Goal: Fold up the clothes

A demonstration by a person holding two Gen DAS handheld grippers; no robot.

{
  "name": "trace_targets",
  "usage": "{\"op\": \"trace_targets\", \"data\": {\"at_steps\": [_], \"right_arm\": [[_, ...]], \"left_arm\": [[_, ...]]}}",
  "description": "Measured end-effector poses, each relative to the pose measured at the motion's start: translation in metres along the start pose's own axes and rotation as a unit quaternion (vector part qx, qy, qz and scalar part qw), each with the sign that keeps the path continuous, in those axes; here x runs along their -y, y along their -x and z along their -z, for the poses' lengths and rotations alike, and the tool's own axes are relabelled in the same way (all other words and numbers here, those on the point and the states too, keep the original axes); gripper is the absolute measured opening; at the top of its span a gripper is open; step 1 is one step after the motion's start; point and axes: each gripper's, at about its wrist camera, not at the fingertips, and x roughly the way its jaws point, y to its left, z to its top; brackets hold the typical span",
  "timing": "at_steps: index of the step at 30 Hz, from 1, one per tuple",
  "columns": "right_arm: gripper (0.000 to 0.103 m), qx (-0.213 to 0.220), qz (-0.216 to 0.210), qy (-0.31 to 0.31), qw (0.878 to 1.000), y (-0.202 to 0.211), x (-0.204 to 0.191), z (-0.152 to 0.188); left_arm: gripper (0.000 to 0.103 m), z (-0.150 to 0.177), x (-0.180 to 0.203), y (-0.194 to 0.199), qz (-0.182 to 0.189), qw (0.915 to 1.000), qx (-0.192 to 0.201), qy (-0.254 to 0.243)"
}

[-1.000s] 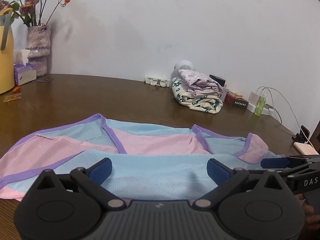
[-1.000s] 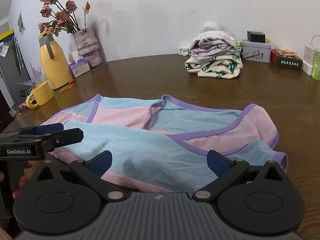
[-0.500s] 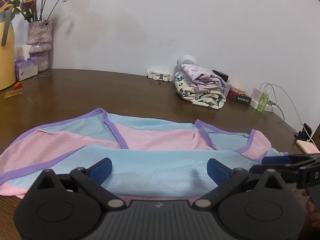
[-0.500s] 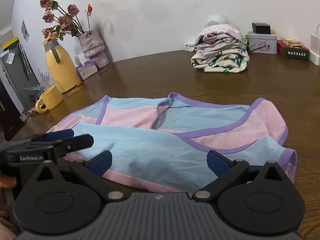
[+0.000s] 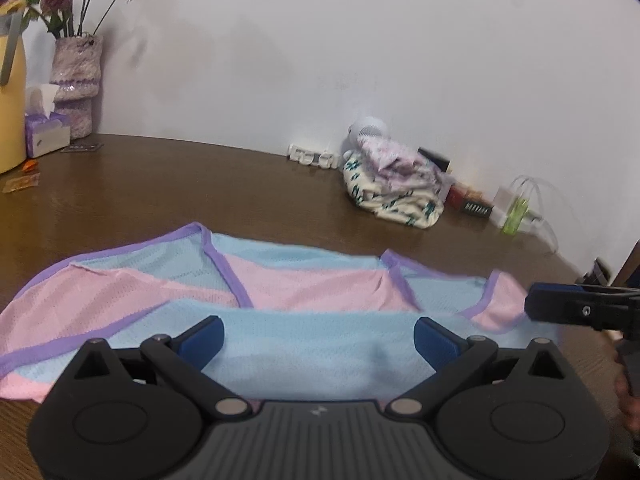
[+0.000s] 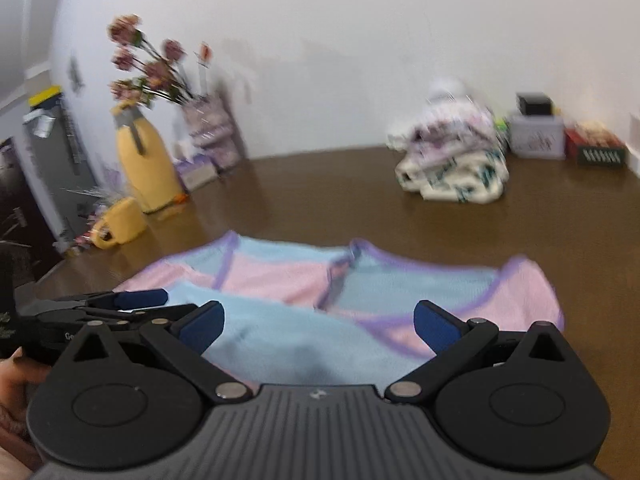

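Pink/blue garment lay partly folded ahead of both tongs, left & right, each open & empty; remaining folds judged pending.

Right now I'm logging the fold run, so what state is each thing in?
left gripper: open, empty, over the garment's near edge.
right gripper: open, empty.
pink and blue garment: spread flat on the table, not yet folded small.
clothes pile: folded, stacked by the wall.
yellow jug: upright, lid shut.
tissue box: a tissue sticking out.
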Motion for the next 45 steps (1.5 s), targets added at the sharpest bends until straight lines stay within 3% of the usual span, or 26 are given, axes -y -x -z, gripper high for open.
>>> {"op": "trace_targets", "data": {"at_steps": [3, 6, 10, 15, 19, 21, 24, 30, 38, 40, 43, 45], "right_arm": [[0.103, -0.004, -0.028, 0.091, 0.995, -0.001, -0.001, -0.025], [0.103, -0.008, -0.056, 0.181, 0.982, -0.003, -0.003, -0.05], [0.103, -0.109, -0.052, 0.233, 0.965, -0.037, -0.006, -0.088], [0.103, -0.183, -0.042, 0.255, 0.948, -0.098, -0.005, -0.115], [0.1, -0.244, -0.066, 0.265, 0.93, -0.142, 0.003, -0.113], [0.078, -0.267, -0.073, 0.265, 0.924, -0.157, 0.006, -0.11], [0.052, -0.287, -0.069, 0.269, 0.917, -0.174, 0.009, -0.105], [0.049, -0.302, -0.088, 0.265, 0.912, -0.188, 0.016, -0.102], [0.042, -0.312, -0.099, 0.247, 0.912, -0.197, 0.024, -0.102], [0.033, -0.314, -0.102, 0.243, 0.912, -0.198, 0.026, -0.102], [0.026, -0.315, -0.109, 0.241, 0.912, -0.198, 0.025, -0.102], [0.019, -0.315, -0.114, 0.236, 0.912, -0.198, 0.026, -0.102]], "left_arm": [[0.101, -0.022, -0.011, 0.005, 0.0, 0.9997, -0.006, -0.024], [0.101, -0.047, -0.013, 0.004, -0.023, 0.9936, -0.016, -0.109], [0.101, -0.079, -0.011, -0.013, -0.036, 0.9696, -0.057, -0.235], [0.099, -0.103, -0.019, -0.055, -0.023, 0.9431, -0.122, -0.308], [0.092, -0.113, -0.034, -0.085, 0.002, 0.9348, -0.143, -0.325], [0.072, -0.119, -0.043, -0.102, 0.017, 0.9337, -0.165, -0.317], [0.06, -0.126, -0.056, -0.123, 0.046, 0.9329, -0.195, -0.299], [0.043, -0.128, -0.074, -0.148, 0.083, 0.9233, -0.236, -0.291], [0.037, -0.13, -0.083, -0.155, 0.11, 0.9183, -0.254, -0.283], [0.036, -0.13, -0.083, -0.155, 0.113, 0.9171, -0.256, -0.284], [0.025, -0.13, -0.083, -0.154, 0.119, 0.9157, -0.258, -0.284], [0.008, -0.129, -0.081, -0.153, 0.122, 0.9139, -0.257, -0.29]]}}
